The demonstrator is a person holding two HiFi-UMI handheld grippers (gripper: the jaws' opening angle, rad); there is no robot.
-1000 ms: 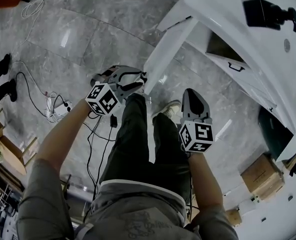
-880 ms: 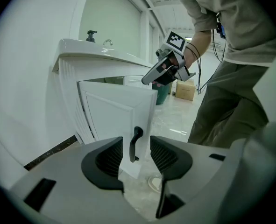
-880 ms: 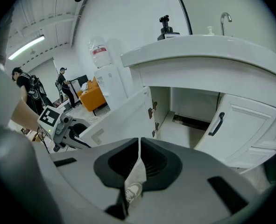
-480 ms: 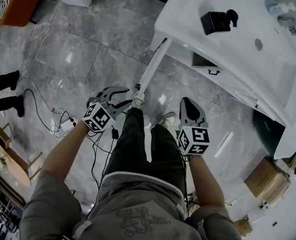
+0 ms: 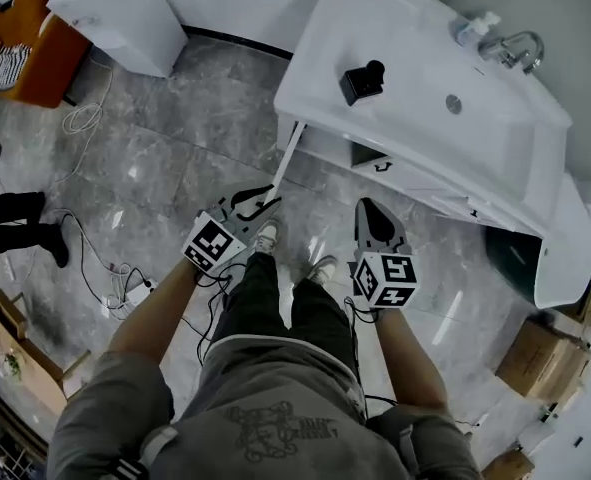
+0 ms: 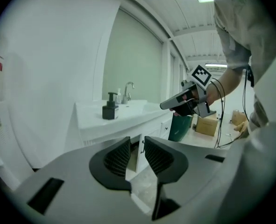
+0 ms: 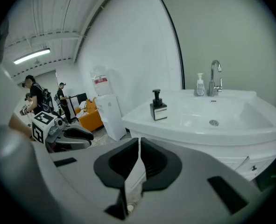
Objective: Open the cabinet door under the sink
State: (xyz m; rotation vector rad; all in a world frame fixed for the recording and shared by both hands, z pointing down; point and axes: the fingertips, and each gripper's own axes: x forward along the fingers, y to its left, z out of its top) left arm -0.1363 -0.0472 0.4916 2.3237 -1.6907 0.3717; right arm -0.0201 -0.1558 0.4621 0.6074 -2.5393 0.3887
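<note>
The white sink cabinet (image 5: pixel 425 168) stands at the upper right of the head view. Its left door (image 5: pixel 288 158) is swung open and shows edge-on, with the dark inside (image 5: pixel 365 152) beside it. My left gripper (image 5: pixel 260 201) (image 6: pixel 138 148) hangs in front of that door, apart from it. Its jaws have just been closing, and they still stand apart with nothing between them. My right gripper (image 5: pixel 368 209) (image 7: pixel 138 146) is held level with it to the right, shut and empty. A black soap dispenser (image 5: pixel 363 80) and a tap (image 5: pixel 516 48) sit on the sink top.
A dark green bin (image 5: pixel 516 254) stands right of the cabinet, with cardboard boxes (image 5: pixel 537 358) beyond it. Cables and a power strip (image 5: pixel 125 280) lie on the grey floor at the left. A bystander's legs (image 5: pixel 17 224) show at the left edge, a white unit (image 5: pixel 115 10) at the top left.
Both grippers have risen from near the floor. The left jaws, wide open a second ago beside the door's edge, now stand narrower. The whole sink top has come into view.
</note>
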